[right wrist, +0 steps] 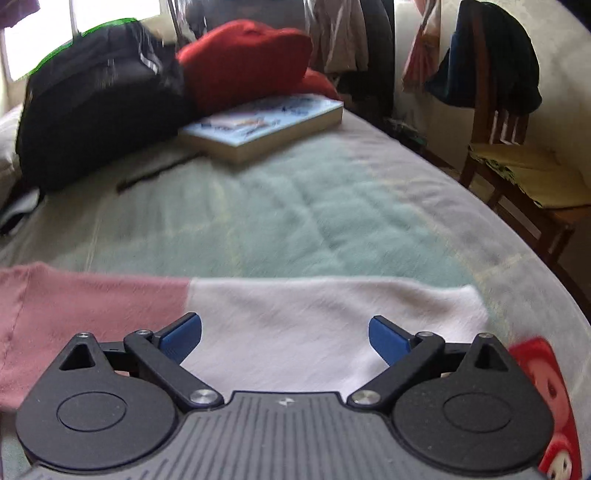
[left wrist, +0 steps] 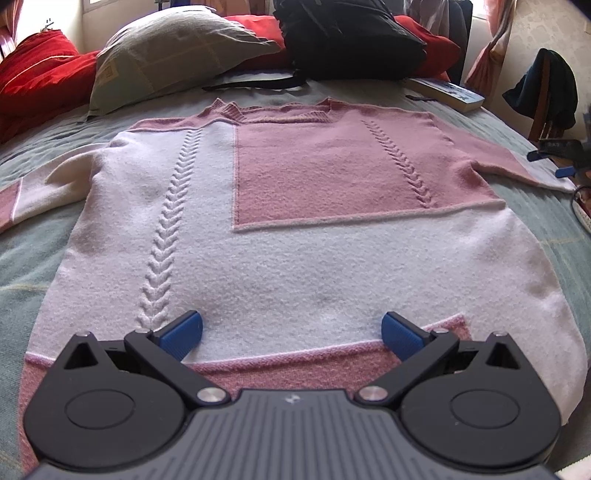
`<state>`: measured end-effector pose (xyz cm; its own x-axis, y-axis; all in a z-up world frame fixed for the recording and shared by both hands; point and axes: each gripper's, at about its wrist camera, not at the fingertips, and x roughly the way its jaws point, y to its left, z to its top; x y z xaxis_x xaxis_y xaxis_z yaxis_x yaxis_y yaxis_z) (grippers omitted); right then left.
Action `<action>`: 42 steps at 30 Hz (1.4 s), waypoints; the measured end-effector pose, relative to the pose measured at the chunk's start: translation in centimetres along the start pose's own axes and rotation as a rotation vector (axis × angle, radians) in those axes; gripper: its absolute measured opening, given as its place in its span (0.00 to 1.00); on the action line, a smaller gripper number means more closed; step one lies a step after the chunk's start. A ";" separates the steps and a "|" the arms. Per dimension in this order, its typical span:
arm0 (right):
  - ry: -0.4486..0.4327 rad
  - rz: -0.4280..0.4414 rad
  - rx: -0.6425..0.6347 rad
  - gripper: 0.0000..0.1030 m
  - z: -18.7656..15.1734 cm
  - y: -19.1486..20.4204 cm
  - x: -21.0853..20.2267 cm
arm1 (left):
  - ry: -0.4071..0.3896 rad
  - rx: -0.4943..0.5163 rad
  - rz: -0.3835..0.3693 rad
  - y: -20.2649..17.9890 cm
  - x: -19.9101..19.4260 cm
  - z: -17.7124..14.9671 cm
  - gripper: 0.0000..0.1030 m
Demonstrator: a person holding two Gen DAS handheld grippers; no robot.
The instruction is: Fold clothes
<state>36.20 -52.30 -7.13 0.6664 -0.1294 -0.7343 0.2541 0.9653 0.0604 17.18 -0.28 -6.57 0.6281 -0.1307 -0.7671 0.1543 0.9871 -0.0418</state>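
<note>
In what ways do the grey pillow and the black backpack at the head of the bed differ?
The grey pillow is pale with faint printed lines; the black backpack is plain and dark. The pillow leans low and slanted beside a red cushion; the backpack stands taller and bulkier. The backpack trails a strap onto the blanket; the pillow has none. Both rest beyond the sweater collar, untouched.

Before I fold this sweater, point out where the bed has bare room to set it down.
Free: the green blanket between the sweater's sleeve and the book, beyond the open right gripper. Narrower strips flank the sweater ahead of the open left gripper. Crowded: the head end, with pillow, black bag, red cushions.
</note>
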 end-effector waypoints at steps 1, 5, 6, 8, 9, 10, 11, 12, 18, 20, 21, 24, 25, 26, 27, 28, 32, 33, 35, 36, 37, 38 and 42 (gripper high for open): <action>0.011 0.019 -0.019 0.97 0.0 1.7 -0.4 | -0.002 0.005 0.010 -0.1 -0.1 0.0 0.99; 0.049 0.110 -0.109 1.00 0.3 8.7 -2.1 | -0.022 0.041 0.057 -0.5 -0.8 0.0 0.99; 0.059 0.133 -0.131 1.00 0.4 10.5 -2.5 | -0.028 0.052 0.064 -0.6 -0.9 0.0 0.99; 0.078 0.165 -0.186 1.00 0.0 14.1 -2.7 | -0.030 0.056 0.063 -0.4 -0.9 -0.1 0.99; 0.093 0.169 -0.207 1.00 -0.4 15.7 -2.2 | -0.028 0.049 0.057 -0.3 -0.8 -0.1 0.99; 0.110 0.172 -0.228 1.00 -0.7 17.3 -1.7 | -0.026 0.040 0.049 0.0 -0.7 -0.2 0.99; 0.127 0.174 -0.249 1.00 -1.1 18.9 -1.2 | -0.024 0.030 0.040 0.2 -0.5 -0.3 0.99; 0.129 0.153 -0.265 1.00 -1.3 20.0 -0.5 | -0.023 0.018 0.027 0.5 -0.4 -0.3 0.99; 0.101 0.097 -0.201 1.00 0.6 22.1 3.7 | -0.036 -0.022 0.000 1.8 0.1 -0.5 0.99; 0.091 0.089 -0.168 1.00 1.7 21.9 4.9 | -0.037 -0.027 -0.005 2.0 0.0 -0.3 0.99; 0.099 0.085 -0.157 1.00 2.2 21.9 5.1 | -0.042 -0.024 -0.001 2.1 -0.1 -0.2 0.99; 0.115 0.067 -0.162 1.00 3.2 22.9 4.3 | -0.062 -0.021 0.017 2.5 -0.9 -0.2 0.99; 0.097 0.081 -0.172 1.00 3.2 23.5 3.1 | -0.070 -0.024 0.014 2.8 -1.2 -0.3 0.99; 0.074 0.113 -0.192 1.00 3.0 24.3 1.6 | -0.076 -0.030 0.012 3.1 -1.4 -0.4 0.99; 0.077 0.151 -0.216 1.00 2.7 25.3 0.3 | -0.078 -0.039 0.018 3.5 -1.6 -0.4 0.99; 0.085 0.189 -0.239 1.00 2.3 26.3 -0.9 | -0.078 -0.047 0.029 3.9 -1.7 -0.4 0.99; 0.209 0.322 -0.288 1.00 0.3 30.8 -2.8 | -0.083 -0.074 0.061 5.2 -2.3 -0.5 0.99; 0.219 0.322 -0.308 1.00 -0.3 32.0 -2.5 | -0.088 -0.079 0.058 5.5 -2.4 -0.6 0.99; 0.227 0.314 -0.349 1.00 -1.6 34.3 -1.7 | -0.091 -0.083 0.054 6.1 -2.7 -0.9 0.99; 0.231 0.310 -0.370 1.00 -2.3 35.5 -1.4 | -0.093 -0.084 0.053 6.4 -2.8 -1.0 0.99; 0.234 0.306 -0.391 1.00 -2.9 36.7 -1.0 | -0.092 -0.087 0.052 6.7 -2.8 -1.1 0.99; 0.230 0.284 -0.404 1.00 -3.2 37.4 -0.2 | -0.090 -0.091 0.052 7.1 -2.7 -1.2 0.99; 0.163 0.250 -0.384 1.00 -2.1 38.4 2.7 | -0.094 -0.104 0.040 8.2 -2.5 -1.2 0.99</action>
<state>46.27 -15.07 -8.23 0.5474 0.1247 -0.8275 -0.1973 0.9802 0.0172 15.91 8.25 -5.75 0.7015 -0.0946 -0.7063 0.0509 0.9953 -0.0828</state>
